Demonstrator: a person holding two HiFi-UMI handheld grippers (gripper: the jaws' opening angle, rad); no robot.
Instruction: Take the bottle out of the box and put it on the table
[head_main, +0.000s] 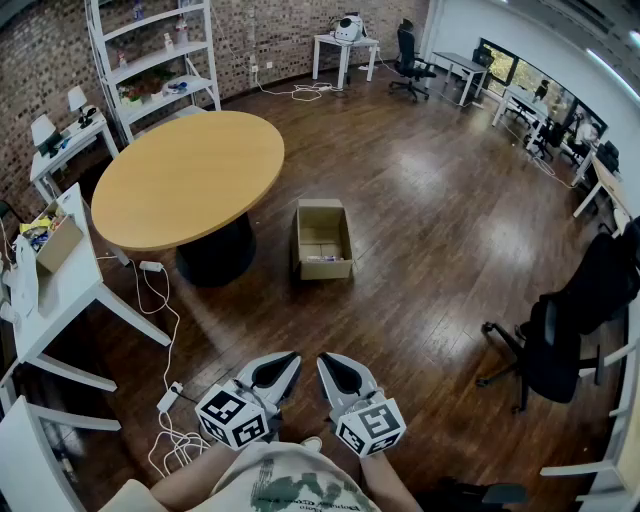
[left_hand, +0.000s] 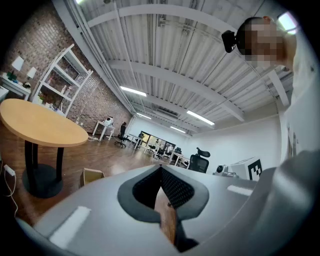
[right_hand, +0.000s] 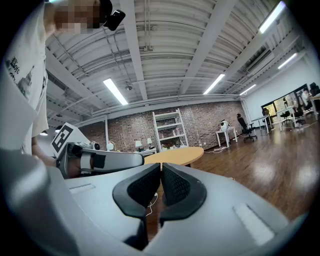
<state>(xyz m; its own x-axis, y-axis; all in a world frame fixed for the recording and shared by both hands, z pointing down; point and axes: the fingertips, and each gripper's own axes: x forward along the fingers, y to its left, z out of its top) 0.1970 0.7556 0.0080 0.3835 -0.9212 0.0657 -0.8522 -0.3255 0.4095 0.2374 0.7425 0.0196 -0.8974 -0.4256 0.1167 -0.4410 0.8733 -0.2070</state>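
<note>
The round surface (head_main: 185, 180) stood ahead to my left, with the open box (head_main: 326, 270) on the floor just beside its base. My left tool (head_main: 285, 362) and right tool (head_main: 332, 365) hung side by side, both pinched together on nothing. The bottle (head_main: 322, 259) lay inside the box.

One round table (head_main: 190, 175), one cardboard box (head_main: 324, 270), two grippers (head_main: 290, 360) (head_main: 327, 362)
</note>
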